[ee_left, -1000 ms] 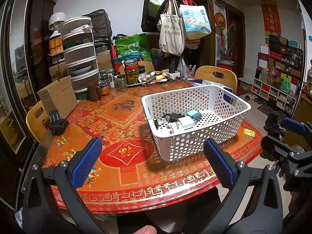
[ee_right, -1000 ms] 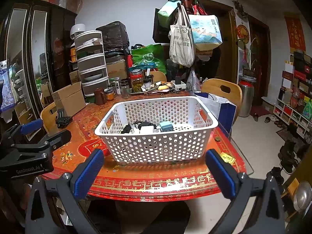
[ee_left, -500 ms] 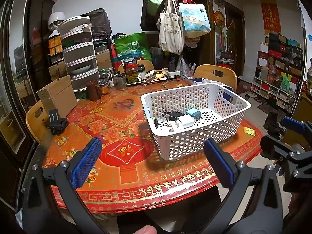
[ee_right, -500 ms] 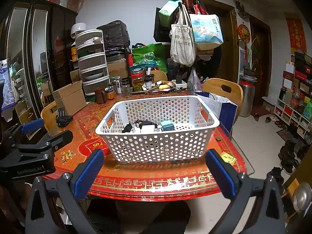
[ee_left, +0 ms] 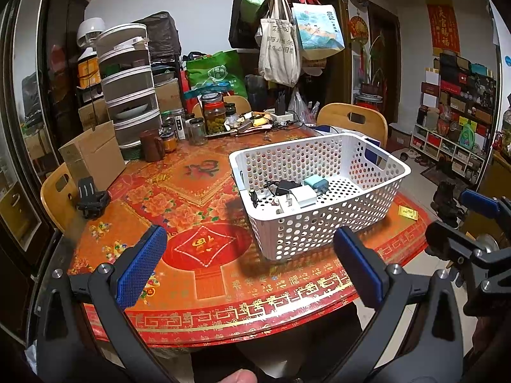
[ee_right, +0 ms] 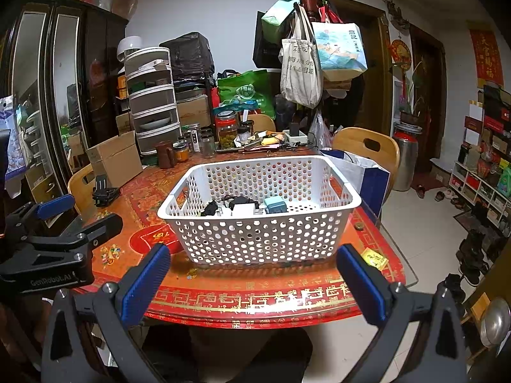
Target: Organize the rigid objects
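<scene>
A white perforated basket (ee_left: 319,220) (ee_right: 255,239) stands on the red round table (ee_left: 198,274). In it lie a white charger (ee_left: 301,195), a teal charger (ee_left: 315,182) (ee_right: 275,205) and black cables (ee_left: 281,185). My left gripper (ee_left: 252,266) is open and empty, held over the table's near edge in front of the basket. My right gripper (ee_right: 254,279) is open and empty, also over the near edge facing the basket. Each gripper shows at the side of the other's view.
A black clip stand (ee_left: 91,198) sits at the table's left. A cardboard box (ee_left: 92,156), jars (ee_left: 214,116), a brown mug (ee_left: 151,145) and stacked drawers (ee_left: 127,86) crowd the far side. A yellow packet (ee_left: 408,213) lies right of the basket. Wooden chairs (ee_left: 354,121) surround the table.
Both grippers stay open and nearly still; the views have shifted only slightly.
</scene>
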`<state>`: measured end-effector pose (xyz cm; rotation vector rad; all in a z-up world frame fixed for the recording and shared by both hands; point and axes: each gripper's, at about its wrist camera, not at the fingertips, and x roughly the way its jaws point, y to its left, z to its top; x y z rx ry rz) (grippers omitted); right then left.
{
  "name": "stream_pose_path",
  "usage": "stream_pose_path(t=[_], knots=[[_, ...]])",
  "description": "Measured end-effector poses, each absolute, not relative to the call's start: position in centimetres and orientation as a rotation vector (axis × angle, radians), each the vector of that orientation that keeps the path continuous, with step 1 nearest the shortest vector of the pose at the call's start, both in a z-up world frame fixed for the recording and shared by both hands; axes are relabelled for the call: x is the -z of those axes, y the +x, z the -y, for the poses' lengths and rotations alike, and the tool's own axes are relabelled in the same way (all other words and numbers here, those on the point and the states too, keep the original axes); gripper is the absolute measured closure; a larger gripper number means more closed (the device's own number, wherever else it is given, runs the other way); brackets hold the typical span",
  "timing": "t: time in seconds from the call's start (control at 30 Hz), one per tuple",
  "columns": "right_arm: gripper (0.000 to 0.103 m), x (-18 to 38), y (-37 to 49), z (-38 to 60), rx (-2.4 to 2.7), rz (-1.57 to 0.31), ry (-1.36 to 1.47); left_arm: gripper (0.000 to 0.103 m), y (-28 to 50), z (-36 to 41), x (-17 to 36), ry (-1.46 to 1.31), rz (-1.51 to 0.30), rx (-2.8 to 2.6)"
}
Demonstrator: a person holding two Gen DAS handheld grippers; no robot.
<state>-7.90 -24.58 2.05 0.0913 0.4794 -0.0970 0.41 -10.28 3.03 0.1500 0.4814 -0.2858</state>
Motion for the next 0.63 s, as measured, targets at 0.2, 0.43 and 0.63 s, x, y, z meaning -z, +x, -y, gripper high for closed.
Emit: stream_pose_path(t=[0.2,0.43,0.63], knots=[[0.0,-2.1,-7.89,24.61,0.097,-0.48,0.091,0.0,0.51,10.53,-3.0,0.15,-0.483,0.284],[0.0,-1.81,-7.85,24.17,0.092,-0.484,0.084,0.0,0.41,10.52,-2.67,0.157,-0.481,0.284],[0.0,-1.78,-7.79,24.17,0.086,-0.485,0.082,0.0,0.56,10.21,-2.69,0.154,-0.481,0.278]])
